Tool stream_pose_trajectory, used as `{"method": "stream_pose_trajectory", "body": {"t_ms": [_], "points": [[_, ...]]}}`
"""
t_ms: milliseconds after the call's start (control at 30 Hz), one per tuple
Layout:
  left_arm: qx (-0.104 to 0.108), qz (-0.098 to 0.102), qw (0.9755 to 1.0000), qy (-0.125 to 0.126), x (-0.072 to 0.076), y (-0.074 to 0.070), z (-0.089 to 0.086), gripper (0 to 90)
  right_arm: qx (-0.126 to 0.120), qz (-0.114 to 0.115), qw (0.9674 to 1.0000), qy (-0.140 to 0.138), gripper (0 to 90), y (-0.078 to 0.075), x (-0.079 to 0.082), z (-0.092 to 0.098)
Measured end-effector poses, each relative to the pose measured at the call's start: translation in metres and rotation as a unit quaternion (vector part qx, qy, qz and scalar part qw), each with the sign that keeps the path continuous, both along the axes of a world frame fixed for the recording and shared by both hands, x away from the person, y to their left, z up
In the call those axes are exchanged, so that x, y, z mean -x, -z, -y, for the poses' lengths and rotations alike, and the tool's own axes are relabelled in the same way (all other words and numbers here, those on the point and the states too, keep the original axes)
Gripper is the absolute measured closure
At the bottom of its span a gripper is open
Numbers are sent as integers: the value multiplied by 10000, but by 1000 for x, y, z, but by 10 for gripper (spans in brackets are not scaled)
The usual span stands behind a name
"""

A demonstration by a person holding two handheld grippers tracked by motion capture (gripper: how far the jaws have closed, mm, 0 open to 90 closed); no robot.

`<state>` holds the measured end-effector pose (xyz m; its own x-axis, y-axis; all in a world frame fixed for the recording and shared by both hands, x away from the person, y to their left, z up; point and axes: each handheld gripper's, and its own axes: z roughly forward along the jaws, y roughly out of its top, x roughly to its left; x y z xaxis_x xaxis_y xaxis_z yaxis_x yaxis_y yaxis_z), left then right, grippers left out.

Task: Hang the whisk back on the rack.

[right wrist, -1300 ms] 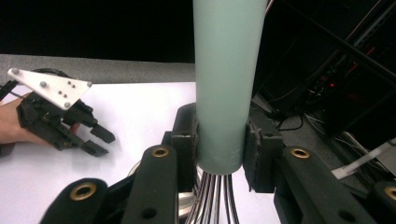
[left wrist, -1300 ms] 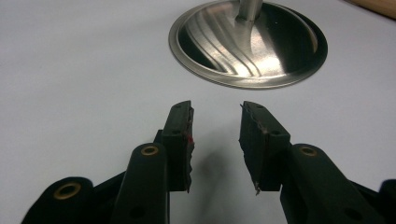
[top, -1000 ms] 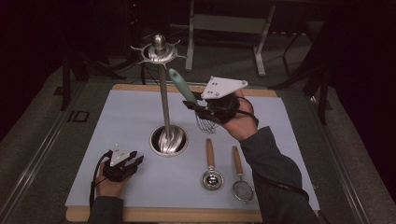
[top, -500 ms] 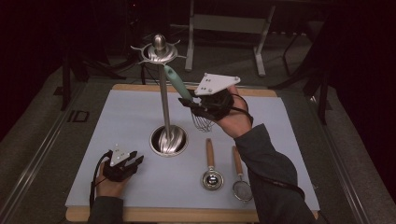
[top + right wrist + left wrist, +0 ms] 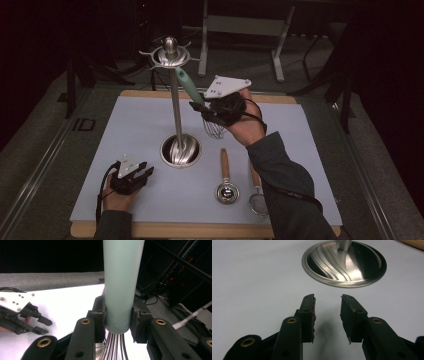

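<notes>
My right gripper [image 5: 204, 108] is shut on the pale teal handle of a whisk [image 5: 188, 85], held in the air beside the tall metal utensil stand [image 5: 176, 115]. The handle tilts up to the left, and its tip is close under the stand's hooked top ring [image 5: 169, 56]. The wire head [image 5: 214, 128] hangs below the hand. In the right gripper view, the pads of the right gripper [image 5: 117, 315] press both sides of the whisk handle [image 5: 122, 277]. My left gripper [image 5: 144, 174] rests open on the mat at the front left, and the left gripper [image 5: 327, 312] faces the stand's base [image 5: 344, 262].
A wooden-handled measuring spoon [image 5: 225, 181] and a small strainer [image 5: 258, 201] lie on the white mat [image 5: 130, 125] at the front right. The mat sits on a wooden board [image 5: 150, 230]. A metal frame [image 5: 245, 25] stands behind the table.
The right gripper has carried the whisk slightly left and up, bringing the handle tip nearer the stand's top ring. The left gripper has stayed put.
</notes>
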<state>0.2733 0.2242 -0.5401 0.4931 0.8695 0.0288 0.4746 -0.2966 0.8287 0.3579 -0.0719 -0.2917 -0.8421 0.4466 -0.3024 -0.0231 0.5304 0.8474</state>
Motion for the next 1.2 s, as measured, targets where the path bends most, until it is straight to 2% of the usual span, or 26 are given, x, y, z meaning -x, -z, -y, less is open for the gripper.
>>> {"method": "stream_pose_trajectory", "body": {"t_ms": [233, 367, 600, 900, 1200], "points": [[3, -3, 10000, -4, 0, 0, 0, 642, -40, -93, 9999, 41, 686, 4, -2, -5], [1, 1, 10000, -1, 0, 0, 0, 641, 91, -39, 10000, 4, 640, 5, 0, -13], [3, 0, 10000, 7, 0, 0, 0, 640, 73, -90, 9999, -118, 600, 6, 1, -17], [-2, -3, 10000, 3, 0, 0, 0, 639, 39, -127, 9996, -246, 571, 6, 8, -11], [3, -8, 10000, -5, 0, 0, 0, 637, 59, -173, 9996, -215, 573, 8, 8, -1]]}}
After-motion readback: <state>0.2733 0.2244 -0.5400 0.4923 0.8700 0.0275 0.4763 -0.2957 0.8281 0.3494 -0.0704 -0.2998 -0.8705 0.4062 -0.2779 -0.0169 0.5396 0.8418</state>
